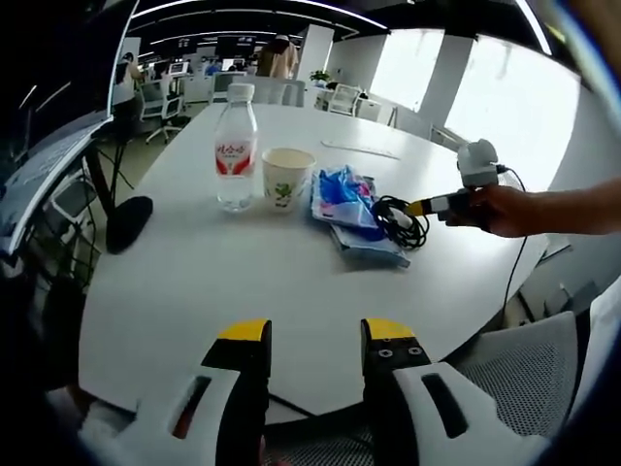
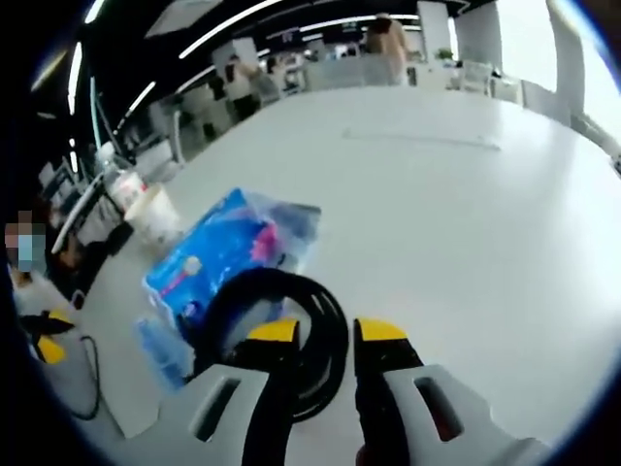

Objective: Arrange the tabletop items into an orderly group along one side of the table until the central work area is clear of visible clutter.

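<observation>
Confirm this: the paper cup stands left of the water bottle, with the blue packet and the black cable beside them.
Not quite. In the left gripper view the paper cup stands right of the water bottle. The blue packet and black cable do lie beside them.

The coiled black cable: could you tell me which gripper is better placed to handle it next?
Right. The right gripper has its jaws at the coiled black cable, while the left gripper hangs back at the table's near edge.

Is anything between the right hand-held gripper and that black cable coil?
Nothing visible. In the right gripper view, the black cable coil lies on the table directly at the tips of the right hand-held gripper, whose jaws stand apart. The blue packet sits beyond the coil.
</observation>
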A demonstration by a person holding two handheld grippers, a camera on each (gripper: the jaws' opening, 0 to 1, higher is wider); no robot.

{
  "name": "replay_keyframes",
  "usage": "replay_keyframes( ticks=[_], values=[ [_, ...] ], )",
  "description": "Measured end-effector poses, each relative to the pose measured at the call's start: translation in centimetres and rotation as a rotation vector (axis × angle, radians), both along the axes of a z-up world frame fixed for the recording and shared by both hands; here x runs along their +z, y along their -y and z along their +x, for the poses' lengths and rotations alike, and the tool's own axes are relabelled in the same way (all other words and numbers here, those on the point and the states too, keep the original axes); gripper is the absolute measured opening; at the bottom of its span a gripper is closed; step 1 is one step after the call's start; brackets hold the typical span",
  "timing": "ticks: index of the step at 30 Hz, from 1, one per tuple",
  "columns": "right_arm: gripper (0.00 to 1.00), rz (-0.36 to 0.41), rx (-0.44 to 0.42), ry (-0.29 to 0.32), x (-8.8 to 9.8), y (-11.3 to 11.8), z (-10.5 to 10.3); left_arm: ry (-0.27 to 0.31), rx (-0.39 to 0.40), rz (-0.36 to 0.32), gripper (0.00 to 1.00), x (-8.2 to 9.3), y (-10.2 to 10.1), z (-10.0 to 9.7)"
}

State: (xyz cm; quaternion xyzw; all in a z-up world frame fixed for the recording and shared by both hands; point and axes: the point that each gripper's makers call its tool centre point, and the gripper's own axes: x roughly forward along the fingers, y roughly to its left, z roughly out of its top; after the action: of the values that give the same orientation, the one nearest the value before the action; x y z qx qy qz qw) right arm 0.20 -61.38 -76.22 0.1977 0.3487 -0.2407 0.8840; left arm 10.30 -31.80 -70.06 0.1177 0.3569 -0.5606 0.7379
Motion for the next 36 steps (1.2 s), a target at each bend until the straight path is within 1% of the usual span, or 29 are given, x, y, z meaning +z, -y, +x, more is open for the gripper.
replay_keyframes(
  ticks=[4,7,9,11,13,18,30,36],
  values=[
    [0.16,-0.008,0.013,-0.008,-0.2,0.0,0.1,0.001,0.01,0.001,0.35,0.0,-0.1,0.1],
    [0.14,-0.022,0.027,-0.028,-0.4,0.1,0.1,0.001,0.014,0.001,0.35,0.0,0.0,0.1],
    [0.1,-0.031,0.03,-0.037,-0.1,0.0,0.0,0.002,0.016,-0.001,0.35,0.1,0.2,0.0],
    [0.09,-0.031,0.036,-0.034,-0.1,0.3,0.0,0.002,0.018,-0.003,0.35,0.2,0.4,-0.1],
    [0.06,-0.039,0.049,-0.023,0.3,0.3,0.1,0.0,0.019,-0.006,0.35,0.2,0.6,-0.2],
    [0.03,-0.052,0.06,-0.005,0.9,0.5,-0.4,-0.004,0.011,-0.011,0.35,0.1,1.2,-0.7],
    [0.02,-0.054,0.055,0.038,2.2,0.2,-0.8,0.008,-0.04,-0.013,0.35,0.2,2.3,-1.5],
    [0.02,-0.057,0.049,0.065,3.1,-0.4,-1.4,0.006,-0.044,-0.023,0.36,0.4,2.7,-1.4]
  ],
)
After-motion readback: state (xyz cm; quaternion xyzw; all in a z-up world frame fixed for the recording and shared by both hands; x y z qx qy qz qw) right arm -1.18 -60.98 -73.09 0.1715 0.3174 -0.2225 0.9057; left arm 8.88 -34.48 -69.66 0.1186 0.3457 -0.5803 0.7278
